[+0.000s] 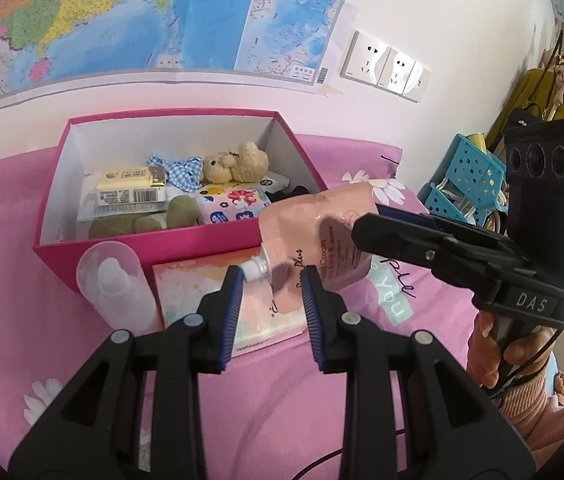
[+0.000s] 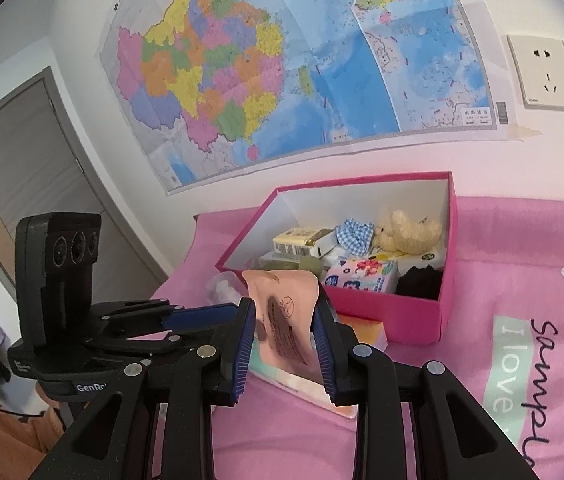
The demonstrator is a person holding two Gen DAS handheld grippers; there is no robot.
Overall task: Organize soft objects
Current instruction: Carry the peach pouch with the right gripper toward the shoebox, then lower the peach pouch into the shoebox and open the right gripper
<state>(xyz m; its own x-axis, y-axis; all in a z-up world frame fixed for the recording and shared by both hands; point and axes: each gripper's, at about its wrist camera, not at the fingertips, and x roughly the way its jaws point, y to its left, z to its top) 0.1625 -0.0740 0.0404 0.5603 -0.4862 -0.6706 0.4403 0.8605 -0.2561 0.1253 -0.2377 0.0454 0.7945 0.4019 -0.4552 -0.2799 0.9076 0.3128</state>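
A pink hand-cream pouch [image 1: 314, 232] with a white cap hangs above the pink bed in front of the magenta box [image 1: 186, 240]. My right gripper [image 2: 282, 336] is shut on the pouch [image 2: 286, 312] and holds it up; it enters the left wrist view from the right [image 1: 378, 220]. My left gripper [image 1: 272, 300] is open just below the pouch's cap end, its fingers either side of the lower corner without touching. The box [image 2: 362, 304] holds a beige teddy bear [image 1: 238, 162], a blue gingham bow, tissue packs, a carton and green plush pieces.
A clear bottle [image 1: 116, 284] and a flat pastel packet [image 1: 218, 304] lie on the bed in front of the box. A blue perforated basket [image 1: 466, 176] stands to the right. The wall with a map [image 2: 282, 64] is right behind the box. A door is far left.
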